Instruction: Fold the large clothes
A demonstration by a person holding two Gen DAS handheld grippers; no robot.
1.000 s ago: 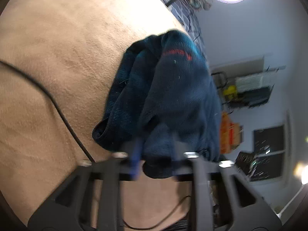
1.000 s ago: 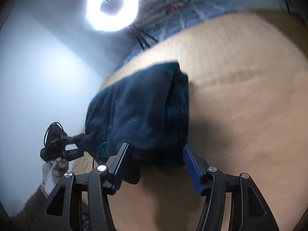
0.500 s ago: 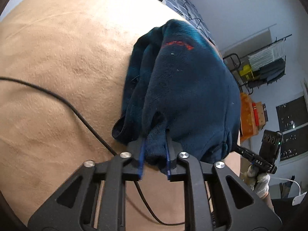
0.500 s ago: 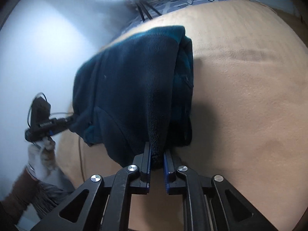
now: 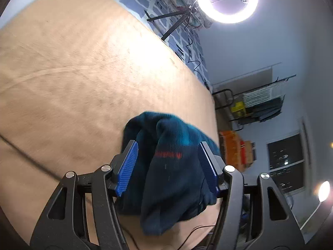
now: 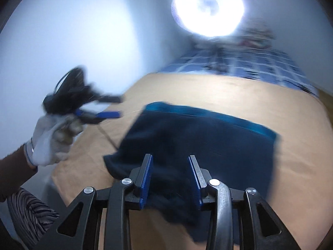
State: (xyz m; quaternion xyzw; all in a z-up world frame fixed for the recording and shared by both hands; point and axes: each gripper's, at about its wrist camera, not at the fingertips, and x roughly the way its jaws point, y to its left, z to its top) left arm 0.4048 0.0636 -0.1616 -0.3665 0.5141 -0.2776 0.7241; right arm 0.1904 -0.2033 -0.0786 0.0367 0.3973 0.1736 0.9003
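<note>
A dark navy fleece garment [image 5: 170,166] with teal trim and a small red mark lies folded on the tan table cover [image 5: 83,73]. My left gripper [image 5: 167,162] is open, its blue pads either side of the bundle's near end, not clamping it. In the right wrist view the garment [image 6: 197,137] lies as a flat folded rectangle. My right gripper [image 6: 169,175] is open over its near edge, with fabric showing between the pads. The left gripper [image 6: 100,106] also shows there, held in a white-gloved hand at the left, off the cloth.
A black cable [image 5: 27,156] runs across the tan cover at the left. A ring light [image 5: 226,0] on a tripod stands beyond the far edge, over a blue patterned rug [image 5: 166,20]. Racks and orange boxes [image 5: 233,150] are at the right.
Both grippers were shut on the garment's edge half a second ago and have opened. The garment has dropped onto the table in a folded rectangle. The left gripper has drawn off to the side.
</note>
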